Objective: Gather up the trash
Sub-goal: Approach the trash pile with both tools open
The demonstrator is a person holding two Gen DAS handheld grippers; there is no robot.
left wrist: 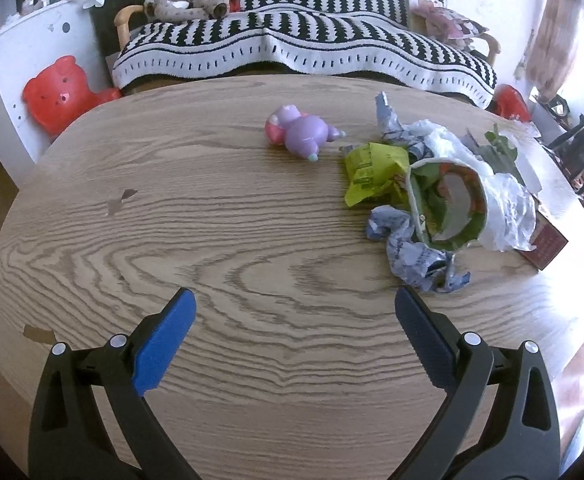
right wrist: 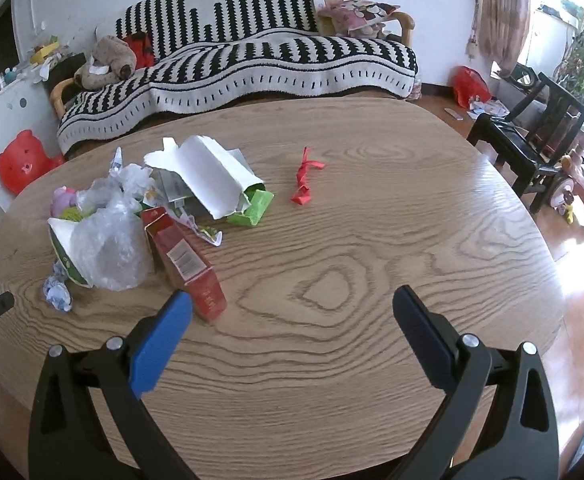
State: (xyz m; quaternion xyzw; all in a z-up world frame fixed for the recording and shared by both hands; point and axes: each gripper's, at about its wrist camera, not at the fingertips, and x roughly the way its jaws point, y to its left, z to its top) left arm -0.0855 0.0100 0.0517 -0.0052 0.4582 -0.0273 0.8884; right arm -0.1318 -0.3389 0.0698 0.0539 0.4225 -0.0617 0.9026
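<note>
The trash lies heaped on the worktop [right wrist: 331, 360]: a red carton [right wrist: 186, 262], clear plastic film [right wrist: 110, 250] over a paper cup [right wrist: 62, 248], a torn white box [right wrist: 208, 178], with a red ribbon scrap [right wrist: 303, 182] apart at upper centre. A careless grab at this loose pile could catch only the film and scatter the rest, or sweep up the purple toy [left wrist: 301, 134] beside it. The left tool [left wrist: 293, 322] and right tool [right wrist: 292, 322] both hover low over bare wood in the lower frame, spread wide and holding nothing.
</note>
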